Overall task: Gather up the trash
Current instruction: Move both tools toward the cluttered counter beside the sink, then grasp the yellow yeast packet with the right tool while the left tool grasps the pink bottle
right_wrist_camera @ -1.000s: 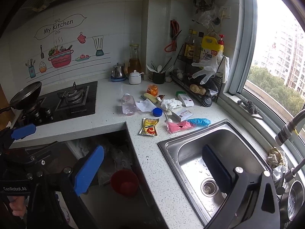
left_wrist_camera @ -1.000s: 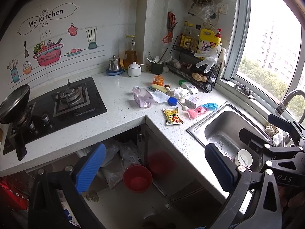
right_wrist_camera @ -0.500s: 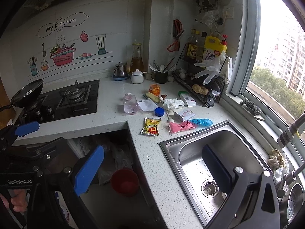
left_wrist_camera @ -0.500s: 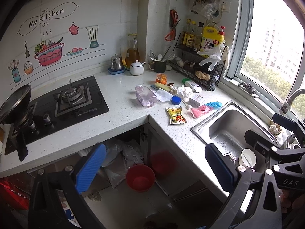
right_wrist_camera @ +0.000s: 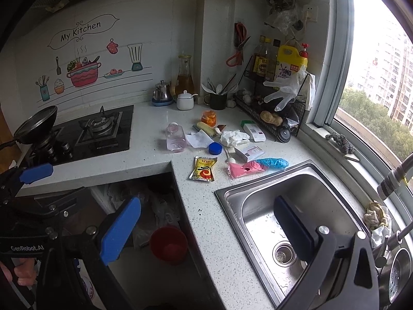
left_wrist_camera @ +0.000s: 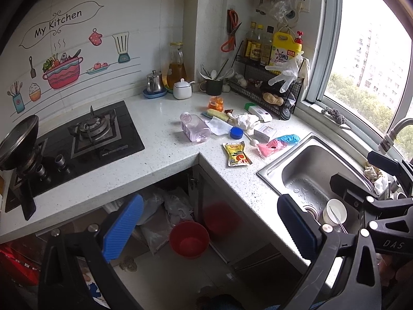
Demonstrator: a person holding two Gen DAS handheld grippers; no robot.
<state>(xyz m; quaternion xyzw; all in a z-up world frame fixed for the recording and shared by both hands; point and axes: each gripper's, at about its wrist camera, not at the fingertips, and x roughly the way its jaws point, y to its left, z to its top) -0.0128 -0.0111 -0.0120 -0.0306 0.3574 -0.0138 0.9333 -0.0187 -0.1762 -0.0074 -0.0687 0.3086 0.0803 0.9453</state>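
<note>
The yellow sauce sachet [right_wrist_camera: 203,168] lay flat on the table [right_wrist_camera: 206,219], long axis toward the wall — both grippers, left [left_wrist_camera: 210,226] and right [right_wrist_camera: 206,228], gaped wide, empty.

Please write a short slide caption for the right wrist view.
Open right gripper faces a countertop littered with wrappers beside the sink.

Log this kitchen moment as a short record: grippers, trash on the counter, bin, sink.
left gripper: open, empty, above the floor
right gripper: open, empty, near the sink edge
trash on counter: yellow sachet, pink-and-blue wrapper, crumpled tissue, blue cap, clear bottle
bin: red bucket on the floor under the counter
sink: no trash visible
</note>
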